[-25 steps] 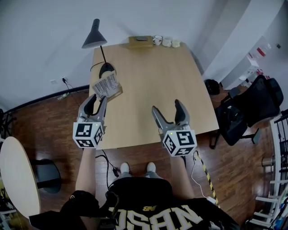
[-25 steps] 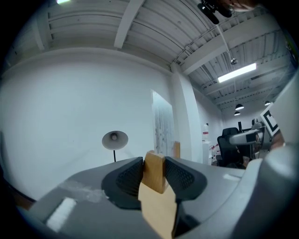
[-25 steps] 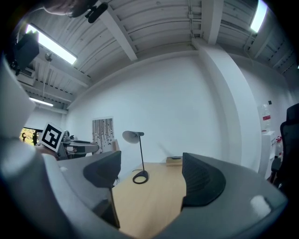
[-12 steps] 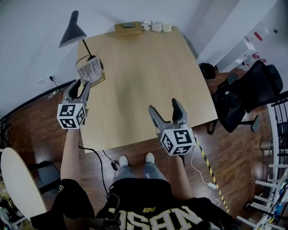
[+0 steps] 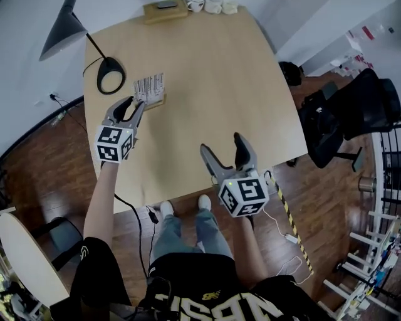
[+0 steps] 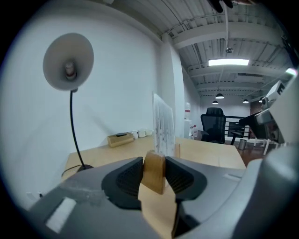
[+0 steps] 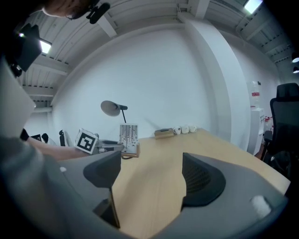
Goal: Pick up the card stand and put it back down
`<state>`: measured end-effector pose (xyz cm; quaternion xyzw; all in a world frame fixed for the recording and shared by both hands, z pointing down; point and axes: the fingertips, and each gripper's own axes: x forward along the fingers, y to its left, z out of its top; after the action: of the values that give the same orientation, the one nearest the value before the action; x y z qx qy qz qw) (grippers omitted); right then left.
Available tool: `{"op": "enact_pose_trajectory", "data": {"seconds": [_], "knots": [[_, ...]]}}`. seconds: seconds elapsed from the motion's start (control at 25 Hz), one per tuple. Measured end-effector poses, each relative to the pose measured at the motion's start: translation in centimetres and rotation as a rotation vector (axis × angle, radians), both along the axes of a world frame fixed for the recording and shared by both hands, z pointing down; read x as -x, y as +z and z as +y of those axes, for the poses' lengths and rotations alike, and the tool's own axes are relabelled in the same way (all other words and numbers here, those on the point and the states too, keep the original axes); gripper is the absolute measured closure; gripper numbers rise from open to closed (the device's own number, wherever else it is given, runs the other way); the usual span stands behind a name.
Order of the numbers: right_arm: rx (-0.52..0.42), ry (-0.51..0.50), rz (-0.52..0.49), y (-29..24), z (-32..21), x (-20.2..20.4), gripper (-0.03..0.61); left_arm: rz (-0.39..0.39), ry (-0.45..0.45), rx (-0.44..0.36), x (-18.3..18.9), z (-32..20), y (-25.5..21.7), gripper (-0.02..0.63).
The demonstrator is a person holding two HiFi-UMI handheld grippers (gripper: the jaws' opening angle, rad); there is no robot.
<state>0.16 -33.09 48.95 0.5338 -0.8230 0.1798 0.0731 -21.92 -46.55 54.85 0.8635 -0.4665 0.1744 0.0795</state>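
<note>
The card stand (image 5: 150, 91) is a small wooden block holding an upright clear card with dark print. It is over the left part of the light wooden table (image 5: 207, 75). My left gripper (image 5: 136, 103) is shut on the wooden block (image 6: 154, 169), with the card (image 6: 163, 123) rising just beyond the pads. Whether the block touches the table I cannot tell. My right gripper (image 5: 223, 145) is open and empty above the table's near edge. In the right gripper view, the stand (image 7: 128, 139) shows far off to the left, beside the left gripper's marker cube (image 7: 86, 141).
A black desk lamp stands at the table's left, its base (image 5: 110, 66) just left of the stand and its shade (image 6: 68, 60) overhead. A wooden box (image 5: 164, 9) and small white cups (image 7: 184, 129) sit at the far edge. A black office chair (image 5: 351, 113) is on the right.
My left gripper has carried the stand from the table's left edge by the lamp base rightwards, further in over the table. The right gripper has stayed open near the front edge.
</note>
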Motion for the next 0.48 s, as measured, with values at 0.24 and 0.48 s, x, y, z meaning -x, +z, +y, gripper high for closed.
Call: {"op": "enact_pose_trajectory", "data": {"seconds": [0.24,0.48], "knots": [[0.061,0.007,0.024,4.8,-0.1,-0.3,0.17,0.046,0.086,0.059,-5.5,-1.5,7.7,0.462],[0.092,-0.002,0.025,6.9,0.7,-1.2,0.17,0.034,0.17,0.096,-10.4,-0.7,12.1,0.46]]}}
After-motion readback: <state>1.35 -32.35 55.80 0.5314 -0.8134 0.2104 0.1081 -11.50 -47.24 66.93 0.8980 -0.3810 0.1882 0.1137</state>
